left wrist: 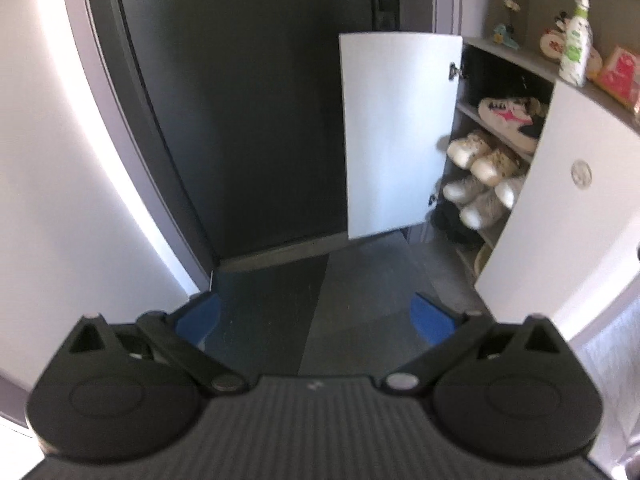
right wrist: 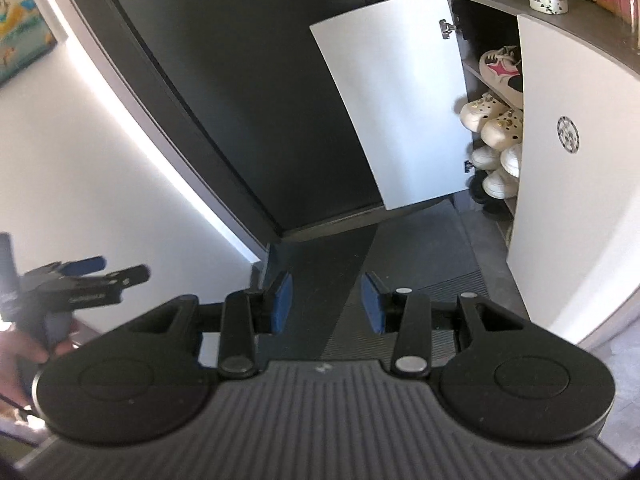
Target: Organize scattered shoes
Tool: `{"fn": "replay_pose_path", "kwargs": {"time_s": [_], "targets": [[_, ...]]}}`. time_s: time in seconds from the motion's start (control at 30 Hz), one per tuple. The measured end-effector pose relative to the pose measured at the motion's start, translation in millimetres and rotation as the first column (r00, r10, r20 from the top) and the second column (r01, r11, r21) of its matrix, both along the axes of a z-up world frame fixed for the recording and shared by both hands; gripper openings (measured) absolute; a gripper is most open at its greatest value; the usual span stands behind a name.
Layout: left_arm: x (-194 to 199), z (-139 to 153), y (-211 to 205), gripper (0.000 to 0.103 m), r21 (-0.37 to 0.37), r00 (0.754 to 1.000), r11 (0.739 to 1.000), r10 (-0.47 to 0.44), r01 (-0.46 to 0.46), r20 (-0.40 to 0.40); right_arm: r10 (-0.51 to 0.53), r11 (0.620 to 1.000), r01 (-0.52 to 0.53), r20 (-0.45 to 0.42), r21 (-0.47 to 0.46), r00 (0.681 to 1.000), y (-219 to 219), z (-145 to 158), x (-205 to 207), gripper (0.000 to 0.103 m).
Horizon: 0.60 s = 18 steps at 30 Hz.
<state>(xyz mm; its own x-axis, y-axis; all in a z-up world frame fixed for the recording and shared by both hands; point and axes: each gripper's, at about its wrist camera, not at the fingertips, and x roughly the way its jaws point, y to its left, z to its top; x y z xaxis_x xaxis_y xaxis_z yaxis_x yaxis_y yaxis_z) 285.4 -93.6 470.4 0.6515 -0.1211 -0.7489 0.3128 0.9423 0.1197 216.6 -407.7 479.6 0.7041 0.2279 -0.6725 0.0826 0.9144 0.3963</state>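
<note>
A white shoe cabinet (left wrist: 560,208) stands at the right with its left door (left wrist: 396,132) swung open. On its shelves sit a white and pink sneaker (left wrist: 508,118), a pair of cream clogs (left wrist: 480,156), pale sneakers (left wrist: 476,198) and dark shoes at the bottom. The same shelves show in the right wrist view (right wrist: 498,120). My left gripper (left wrist: 316,316) is open and empty above the floor mat. My right gripper (right wrist: 326,304) is open and empty. The left gripper also shows at the left of the right wrist view (right wrist: 86,274).
A dark entrance door (left wrist: 256,112) fills the middle, with a white wall (left wrist: 60,168) at the left. A grey mat (left wrist: 320,304) covers the floor. A lotion bottle (left wrist: 576,40), figurines and pink boxes stand on the cabinet top. A picture (right wrist: 20,24) hangs on the left wall.
</note>
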Motion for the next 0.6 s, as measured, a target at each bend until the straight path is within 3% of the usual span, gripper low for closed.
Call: {"fn": "replay_pose_path", "kwargs": {"time_s": [0.17,0.23,0.33,0.43,0.5,0.6], "targets": [[-31.8,-31.5,82.9,0.103,0.045,0.992,0.994,-0.106,0.103,0.067,-0.061,0.993,0.058,-0.028,-0.104,0.998,81.7,-16.6,-18.5,0.043],[-43.7,-52.2,114.6,0.103,0.077,0.991,0.993,-0.099,0.092,0.089,-0.055,0.993,0.053,-0.024,-0.11,0.998,110.4,-27.5,-17.5,0.041],[-57.1,-91.2,147.7,0.103,0.103,0.998,0.995,-0.026,0.02,0.06,0.011,0.994,-0.012,-0.01,-0.109,1.0,141.5,-58.8,-5.5,0.041],[-70.6,-150.1,167.9,0.103,0.04,0.998,0.998,0.051,-0.052,0.034,0.051,0.994,-0.049,0.015,-0.101,0.999,156.2,-108.7,6.3,0.041],[-74.1,-185.1,172.7,0.103,0.027,0.996,0.996,0.083,-0.084,0.03,0.071,0.992,-0.068,0.031,-0.108,0.997,160.4,-156.3,12.2,0.041],[-76.9,-268.4,177.8,0.103,0.011,0.989,0.989,0.149,-0.149,0.022,0.074,0.992,-0.068,0.046,-0.11,0.996,159.3,-241.8,18.5,0.041]]}}
